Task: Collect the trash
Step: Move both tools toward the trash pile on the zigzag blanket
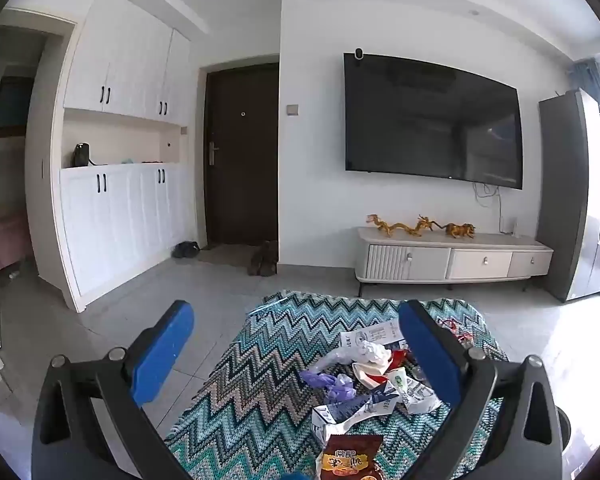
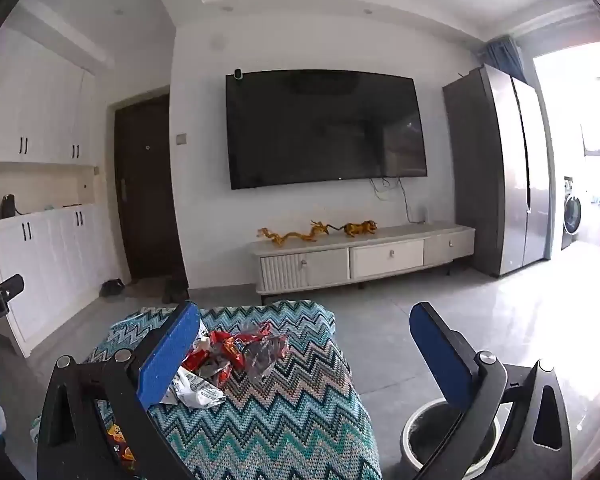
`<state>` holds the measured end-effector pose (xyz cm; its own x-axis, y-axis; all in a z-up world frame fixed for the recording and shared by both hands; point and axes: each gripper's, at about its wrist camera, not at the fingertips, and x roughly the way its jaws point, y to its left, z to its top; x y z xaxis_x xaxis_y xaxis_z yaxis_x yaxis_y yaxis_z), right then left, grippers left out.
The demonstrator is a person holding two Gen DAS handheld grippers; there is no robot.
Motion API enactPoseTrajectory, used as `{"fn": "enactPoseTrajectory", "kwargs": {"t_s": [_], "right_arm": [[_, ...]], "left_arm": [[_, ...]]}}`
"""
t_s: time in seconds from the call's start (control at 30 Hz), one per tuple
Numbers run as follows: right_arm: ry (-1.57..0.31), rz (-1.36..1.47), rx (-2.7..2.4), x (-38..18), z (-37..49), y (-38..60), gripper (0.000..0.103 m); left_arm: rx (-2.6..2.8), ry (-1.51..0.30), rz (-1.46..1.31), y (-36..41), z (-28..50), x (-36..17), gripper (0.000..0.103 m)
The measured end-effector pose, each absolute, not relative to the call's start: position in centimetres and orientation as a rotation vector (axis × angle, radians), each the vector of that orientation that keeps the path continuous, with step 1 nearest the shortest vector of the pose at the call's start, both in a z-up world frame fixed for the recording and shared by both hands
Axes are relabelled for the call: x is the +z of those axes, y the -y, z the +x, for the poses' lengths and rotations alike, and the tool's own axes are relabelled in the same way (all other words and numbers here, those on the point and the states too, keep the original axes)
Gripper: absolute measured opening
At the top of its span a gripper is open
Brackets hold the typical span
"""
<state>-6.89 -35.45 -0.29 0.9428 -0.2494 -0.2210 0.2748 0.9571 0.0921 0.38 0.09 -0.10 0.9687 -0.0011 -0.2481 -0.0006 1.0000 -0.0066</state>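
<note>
A heap of trash lies on a table under a teal zigzag cloth (image 1: 260,360). In the left wrist view I see crumpled white paper (image 1: 370,350), a purple plastic glove (image 1: 332,384), a torn carton (image 1: 340,412) and a brown snack packet (image 1: 348,460). My left gripper (image 1: 296,354) hovers open just before the heap, holding nothing. In the right wrist view, red wrappers (image 2: 228,350), clear plastic (image 2: 266,354) and a white wrapper (image 2: 198,394) lie beside the left pad. My right gripper (image 2: 304,356) is open and empty. A white-rimmed bin (image 2: 407,428) stands on the floor below its right finger.
Beyond the table are grey floor tiles, a low TV cabinet (image 2: 364,256) with golden figurines, and a wall TV (image 2: 324,128). A tall fridge (image 2: 500,168) stands at the right. A dark door (image 1: 242,152), shoes (image 1: 186,249) and white cupboards (image 1: 120,208) are at the left.
</note>
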Motion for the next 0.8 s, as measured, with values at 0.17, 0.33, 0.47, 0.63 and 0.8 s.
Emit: {"fn": "enactPoseTrajectory", "kwargs": {"t_s": [0.17,0.33,0.47,0.63,0.8], "right_arm": [[-0.251,0.14,-0.253,-1.9,-4.9,35.2,0.103],[-0.318,0.171,-0.147,-4.3,-2.4,34.7,0.103],[-0.417,0.171,-0.063,-6.6,0.1,33.8,0.103],[-0.485,0.173,-0.018,-8.7,2.2,33.2,0.102],[-0.574,0.201,0.106,-11.2,4.4,32.2,0.097]], "left_arm": [[-0.034,-0.321,0.018,-0.1,2.7,-1.4,0.103],[-0.105,-0.389,0.04,-1.3,5.0,-4.5,0.103],[-0.151,-0.475,0.036,-0.6,6.3,-9.1,0.103],[-0.236,-0.599,0.09,-0.1,8.1,-13.2,0.102],[-0.318,-0.731,0.131,0.1,10.4,-16.6,0.089]]}}
